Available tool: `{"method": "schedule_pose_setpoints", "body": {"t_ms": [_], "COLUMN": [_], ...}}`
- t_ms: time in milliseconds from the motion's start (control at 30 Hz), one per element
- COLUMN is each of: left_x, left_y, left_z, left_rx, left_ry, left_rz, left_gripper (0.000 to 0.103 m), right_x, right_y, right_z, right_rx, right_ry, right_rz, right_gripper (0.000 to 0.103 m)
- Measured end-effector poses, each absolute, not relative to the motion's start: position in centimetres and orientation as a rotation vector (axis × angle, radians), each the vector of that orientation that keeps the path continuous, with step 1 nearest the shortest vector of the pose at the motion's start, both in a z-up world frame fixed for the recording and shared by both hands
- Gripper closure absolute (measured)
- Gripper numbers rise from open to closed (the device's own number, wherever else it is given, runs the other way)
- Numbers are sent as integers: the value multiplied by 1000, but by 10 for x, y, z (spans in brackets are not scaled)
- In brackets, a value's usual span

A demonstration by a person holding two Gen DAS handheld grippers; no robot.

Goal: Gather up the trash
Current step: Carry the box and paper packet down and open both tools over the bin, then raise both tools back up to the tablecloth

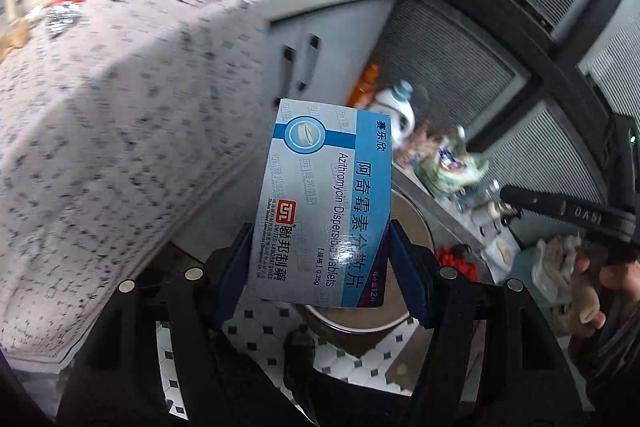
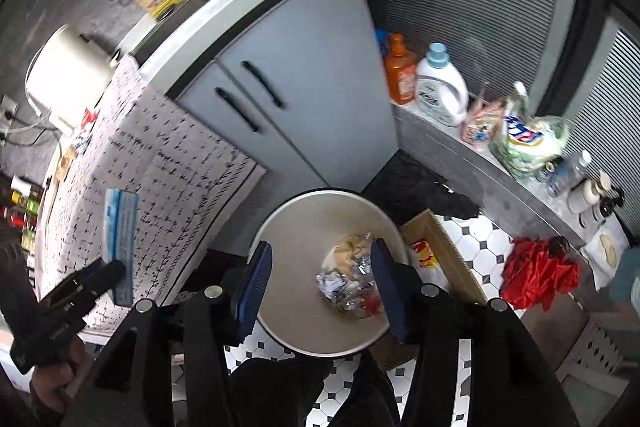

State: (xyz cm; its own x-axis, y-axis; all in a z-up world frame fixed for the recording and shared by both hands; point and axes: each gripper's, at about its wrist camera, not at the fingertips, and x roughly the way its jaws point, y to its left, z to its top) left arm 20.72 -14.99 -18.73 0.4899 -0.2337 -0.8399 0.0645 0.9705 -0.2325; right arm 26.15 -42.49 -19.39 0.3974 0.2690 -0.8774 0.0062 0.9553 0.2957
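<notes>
Left wrist: glossy rectangular cardboard medicine box (image 1: pixel 324 203) (blue-and-silver) between ribbed pads (image 1: pixel 236 279).

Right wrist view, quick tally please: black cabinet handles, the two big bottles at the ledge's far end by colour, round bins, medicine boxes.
Black bar handles on the grey cabinet: 2
Orange plastic bottle: 1
White detergent jug with pale blue cap: 1
Round beige trash bin: 1
Blue-and-white cardboard medicine box: 1
Total: 6

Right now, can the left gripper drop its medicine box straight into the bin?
Probably yes. The left gripper holds the medicine box above the bin, and nothing shows between them; the right gripper hangs open over it.
</notes>
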Motion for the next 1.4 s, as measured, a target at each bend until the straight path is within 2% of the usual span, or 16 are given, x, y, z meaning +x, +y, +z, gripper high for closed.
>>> {"method": "schedule_pose_setpoints", "body": {"t_ms": [333, 467, 667, 1100, 1200, 1400], "left_x": [240, 248, 249, 216, 206, 186], "left_y": [-209, -218, -205, -114, -93, -54], "left_z": [-218, -216, -196, -144, -132, -112], "left_rx": [-103, -74, -72, -194, -218, -269], "left_ry": [1151, 1145, 1104, 921, 887, 840], "left_rz": [-282, -269, -223, -28, 30, 133], "left_gripper": [36, 21, 16, 7, 6, 6], "right_x": [236, 229, 231, 264, 271, 286], "right_y": [-480, -493, -494, -432, -414, -376], "right_z": [-190, -190, -191, -163, -156, -141], "right_rx": [327, 343, 357, 277, 260, 228], "right_ry": [1130, 1127, 1120, 1049, 1034, 1022], "right_rz": [52, 27, 39, 193, 227, 309], "right_gripper": [48, 48, 46, 12, 8, 8]}}
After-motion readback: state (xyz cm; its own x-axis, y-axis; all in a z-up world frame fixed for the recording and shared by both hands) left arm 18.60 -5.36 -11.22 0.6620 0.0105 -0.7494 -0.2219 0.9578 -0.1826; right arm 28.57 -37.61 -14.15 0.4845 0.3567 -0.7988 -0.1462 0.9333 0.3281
